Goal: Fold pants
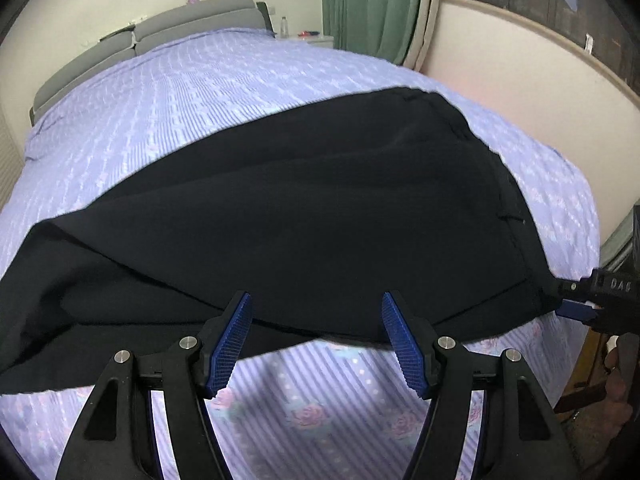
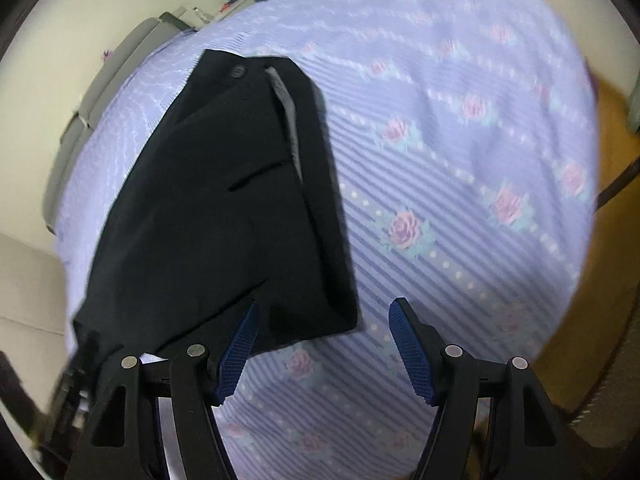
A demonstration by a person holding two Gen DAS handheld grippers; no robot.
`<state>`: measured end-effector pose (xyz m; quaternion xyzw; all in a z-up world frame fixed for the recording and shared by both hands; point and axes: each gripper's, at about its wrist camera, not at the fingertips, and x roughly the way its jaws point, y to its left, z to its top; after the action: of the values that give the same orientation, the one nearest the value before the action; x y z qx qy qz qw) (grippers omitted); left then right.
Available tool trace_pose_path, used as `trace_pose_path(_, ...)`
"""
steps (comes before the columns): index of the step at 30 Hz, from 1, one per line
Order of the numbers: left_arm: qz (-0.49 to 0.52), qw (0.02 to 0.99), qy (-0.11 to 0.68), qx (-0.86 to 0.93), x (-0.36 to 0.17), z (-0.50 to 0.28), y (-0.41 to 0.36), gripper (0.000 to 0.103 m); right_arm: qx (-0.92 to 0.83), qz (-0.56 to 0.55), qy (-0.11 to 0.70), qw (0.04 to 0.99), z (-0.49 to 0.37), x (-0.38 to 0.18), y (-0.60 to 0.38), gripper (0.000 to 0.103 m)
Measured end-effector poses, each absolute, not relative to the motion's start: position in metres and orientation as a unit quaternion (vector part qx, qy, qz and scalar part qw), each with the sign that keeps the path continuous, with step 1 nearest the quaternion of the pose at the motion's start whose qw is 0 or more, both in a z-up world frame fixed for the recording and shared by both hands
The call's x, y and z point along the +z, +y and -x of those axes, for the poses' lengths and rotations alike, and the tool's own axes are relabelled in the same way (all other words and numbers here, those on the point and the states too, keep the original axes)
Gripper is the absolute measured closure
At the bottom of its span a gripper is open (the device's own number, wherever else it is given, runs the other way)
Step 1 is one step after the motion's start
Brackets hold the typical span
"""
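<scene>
Black pants [image 1: 312, 216] lie spread across a lavender floral bedspread [image 1: 200, 92], waistband toward the right. My left gripper [image 1: 316, 336] is open just above the pants' near edge, holding nothing. In the right wrist view the pants [image 2: 224, 208] show their waistband button and grey inner lining at the far end. My right gripper [image 2: 324, 344] is open at the pants' near corner, its left finger over the cloth edge. The right gripper also shows at the right edge of the left wrist view [image 1: 580, 304], beside the pants' corner.
A grey headboard [image 1: 168, 28] stands at the far end of the bed. A white nightstand [image 1: 316, 40] with a bottle sits by green curtains [image 1: 368, 4]. The bed's right edge [image 2: 588, 184] drops to a wooden floor [image 2: 608, 260].
</scene>
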<state>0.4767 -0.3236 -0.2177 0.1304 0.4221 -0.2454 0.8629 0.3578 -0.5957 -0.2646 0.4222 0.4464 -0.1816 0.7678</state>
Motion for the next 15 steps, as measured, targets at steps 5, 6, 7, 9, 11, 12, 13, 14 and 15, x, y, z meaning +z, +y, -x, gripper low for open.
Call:
trace_pose_path(5,-0.136,0.861,0.431,-0.234,-0.230,-0.480,-0.328,0.037,-0.125,-0.447,0.440,0.769,-0.370,-0.276,-0.597,0.039)
trace_pose_path(6,-0.136,0.862,0.430,-0.233,-0.231,-0.481,-0.329,0.037,-0.114,-0.444,0.445,0.769,-0.375,-0.278,-0.596,0.044)
trace_pose_path(7,-0.137,0.862,0.430,-0.230,-0.231,-0.481,-0.328,0.037,-0.115,-0.438,0.451,0.769,-0.379,-0.279,-0.596,0.048)
trace_pose_path(9,-0.135,0.865,0.429,-0.225,-0.229,-0.483,-0.326,0.037,-0.112,-0.446,0.448,0.767,-0.382,-0.280,-0.599,0.061)
trace_pose_path(11,-0.131,0.867,0.428,-0.219,-0.225,-0.486,-0.324,0.037,-0.107,-0.461,0.441,0.763,-0.380,-0.276,-0.604,0.068)
trace_pose_path(12,-0.127,0.869,0.427,-0.215,-0.221,-0.487,-0.322,0.037,-0.105,-0.466,0.438,0.762,-0.379,-0.273,-0.605,0.070)
trace_pose_path(13,-0.123,0.870,0.427,-0.214,-0.217,-0.489,-0.320,0.037,-0.099,-0.472,0.432,0.762,-0.379,-0.265,-0.605,0.074)
trace_pose_path(14,-0.117,0.872,0.426,-0.212,-0.211,-0.491,-0.317,0.037,-0.096,-0.478,0.427,0.762,-0.379,-0.259,-0.606,0.079)
trace_pose_path(15,-0.114,0.874,0.423,-0.210,-0.206,-0.492,-0.314,0.037,-0.092,-0.482,0.420,0.763,-0.380,-0.250,-0.607,0.084)
